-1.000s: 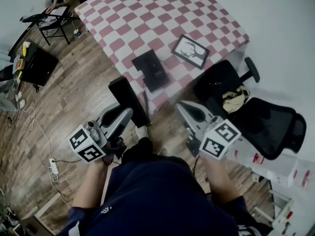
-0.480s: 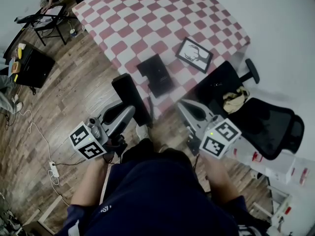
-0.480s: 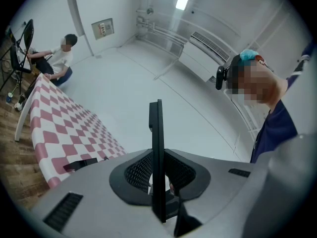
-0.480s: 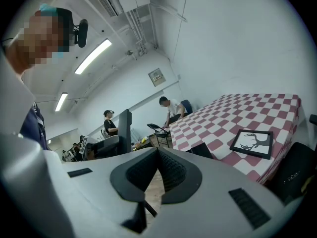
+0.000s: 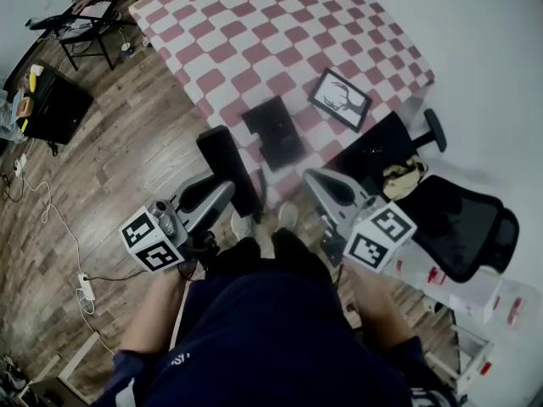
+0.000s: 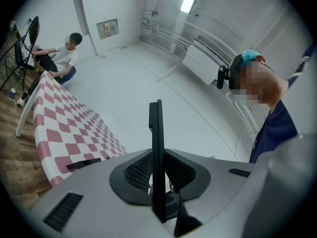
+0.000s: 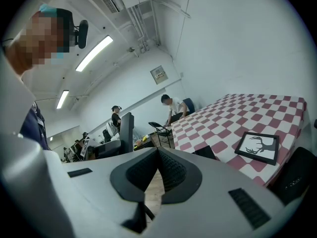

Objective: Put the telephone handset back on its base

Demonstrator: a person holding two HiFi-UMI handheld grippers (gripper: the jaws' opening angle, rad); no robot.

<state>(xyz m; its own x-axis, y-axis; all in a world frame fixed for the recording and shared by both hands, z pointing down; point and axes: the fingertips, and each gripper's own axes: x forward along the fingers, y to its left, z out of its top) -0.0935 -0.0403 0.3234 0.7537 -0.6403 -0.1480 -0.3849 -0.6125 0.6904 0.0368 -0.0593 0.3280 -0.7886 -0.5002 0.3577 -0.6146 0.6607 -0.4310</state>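
At lower left, grey left gripper (image 5: 219,197) clamped on slim black telephone handset (image 5: 227,166), near the table edge. Just right, flat black telephone base (image 5: 273,131) lying on red-and-white checked tablecloth (image 5: 254,41). Farther right, grey right gripper (image 5: 317,181) pinched closed on nothing.

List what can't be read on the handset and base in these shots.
- Black slab-shaped telephone handset: the left gripper view shows it edge-on, so its faces are unseen. Its lower end is hidden by the left gripper.
- Black rectangular telephone base on the red-and-white checked tablecloth: cradle and keys are too small in the head view. In the right gripper view only a corner shows behind the right gripper.
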